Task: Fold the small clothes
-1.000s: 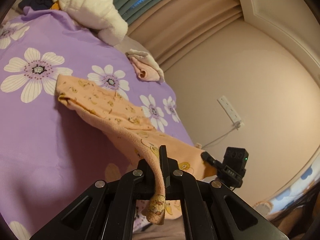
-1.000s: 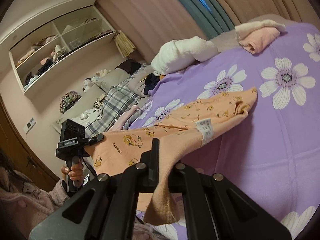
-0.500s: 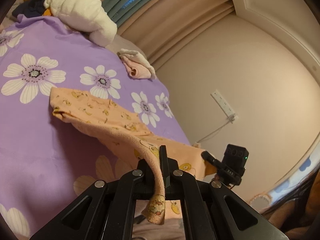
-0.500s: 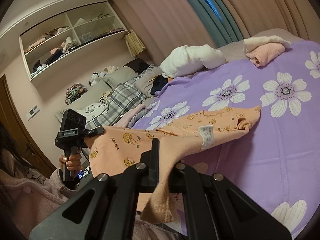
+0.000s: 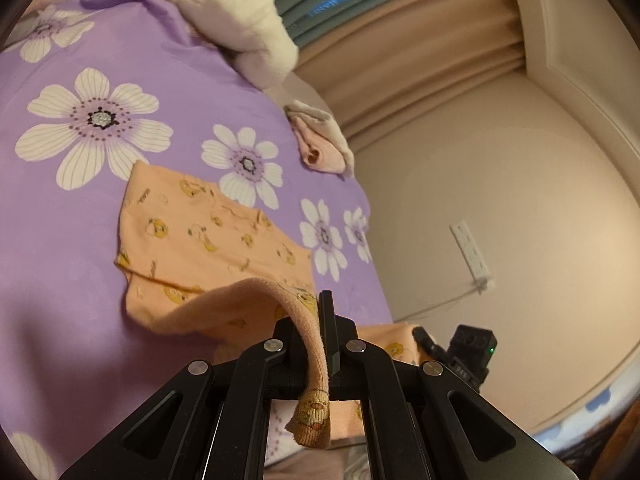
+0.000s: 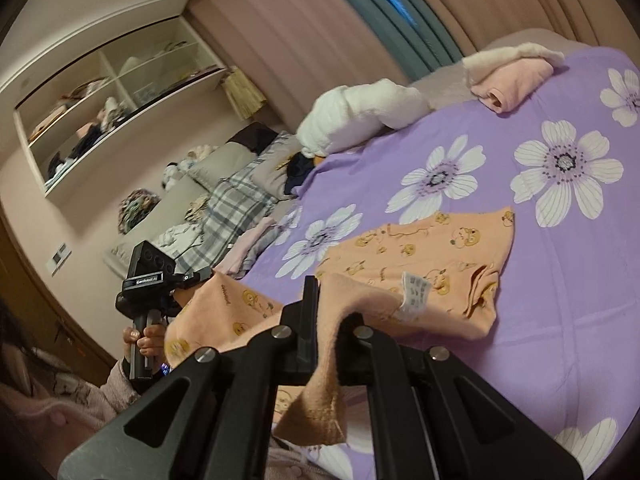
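A small orange garment with yellow cartoon prints (image 5: 208,236) lies partly on the purple flowered bed sheet (image 5: 72,264). Its far part rests flat on the bed; its near edge is lifted. My left gripper (image 5: 316,336) is shut on one near corner, with cloth hanging down between its fingers. My right gripper (image 6: 326,320) is shut on the other near corner of the same garment (image 6: 432,256); a white care label (image 6: 416,294) shows beside it. Each gripper appears in the other's view, the right (image 5: 468,350) and the left (image 6: 150,276).
A folded pink-and-white garment (image 5: 324,148) and a white rolled blanket (image 5: 236,16) lie at the far side of the bed. Curtains and a wall with a power strip (image 5: 472,256) stand behind. Pillows, a plaid cloth (image 6: 236,208) and shelves (image 6: 108,108) are at the left.
Both grippers have carried the near edge forward over the bed. More of the garment now lies flat on the sheet, and its far end is spread out rather than stretched taut.
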{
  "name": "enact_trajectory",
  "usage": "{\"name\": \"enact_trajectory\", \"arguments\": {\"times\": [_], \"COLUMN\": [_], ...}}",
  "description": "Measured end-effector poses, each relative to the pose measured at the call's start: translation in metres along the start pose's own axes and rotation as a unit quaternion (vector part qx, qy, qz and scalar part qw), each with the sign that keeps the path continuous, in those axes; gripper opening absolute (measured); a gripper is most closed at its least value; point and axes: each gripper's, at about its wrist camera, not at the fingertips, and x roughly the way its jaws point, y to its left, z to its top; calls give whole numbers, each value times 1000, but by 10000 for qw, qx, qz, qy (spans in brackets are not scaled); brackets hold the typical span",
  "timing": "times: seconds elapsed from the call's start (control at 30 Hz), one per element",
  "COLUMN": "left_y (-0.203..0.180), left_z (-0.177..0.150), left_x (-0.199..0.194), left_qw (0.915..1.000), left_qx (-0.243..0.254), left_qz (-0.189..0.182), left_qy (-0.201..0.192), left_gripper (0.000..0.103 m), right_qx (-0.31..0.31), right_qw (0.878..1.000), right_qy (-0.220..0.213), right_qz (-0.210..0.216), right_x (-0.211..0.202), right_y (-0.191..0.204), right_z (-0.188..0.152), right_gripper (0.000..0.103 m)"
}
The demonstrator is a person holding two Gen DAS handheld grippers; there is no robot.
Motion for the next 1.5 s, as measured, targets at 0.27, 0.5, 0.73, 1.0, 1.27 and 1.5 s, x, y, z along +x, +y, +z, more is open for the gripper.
{"name": "enact_trajectory", "arguments": {"times": [0.27, 0.5, 0.73, 1.0, 1.27, 1.5], "left_y": [32, 64, 89, 111, 139, 155], "left_z": [32, 58, 75, 97, 110, 114], "left_x": [19, 41, 70, 100, 130, 148], "left_qw": [9987, 9954, 9921, 9886, 9798, 9645], "left_qx": [-444, -865, -1117, -1257, -1538, -1974], "left_qz": [186, 306, 542, 821, 1228, 1491], "left_qy": [-160, -273, -151, 58, 356, 925], "left_gripper": [0, 0, 0, 0, 0, 0], "right_qx": [351, 871, 1168, 1510, 1969, 2437], "right_qw": [9993, 9953, 9902, 9837, 9729, 9551], "right_qy": [9, 30, 238, 433, 647, 1090], "right_qz": [-153, -420, -730, -875, -1029, -1284], "right_x": [30, 59, 85, 108, 132, 141], "right_y": [-28, -67, -96, -128, -163, -184], "right_z": [27, 47, 58, 66, 69, 67], "right_gripper": [6, 6, 6, 6, 6, 28]}}
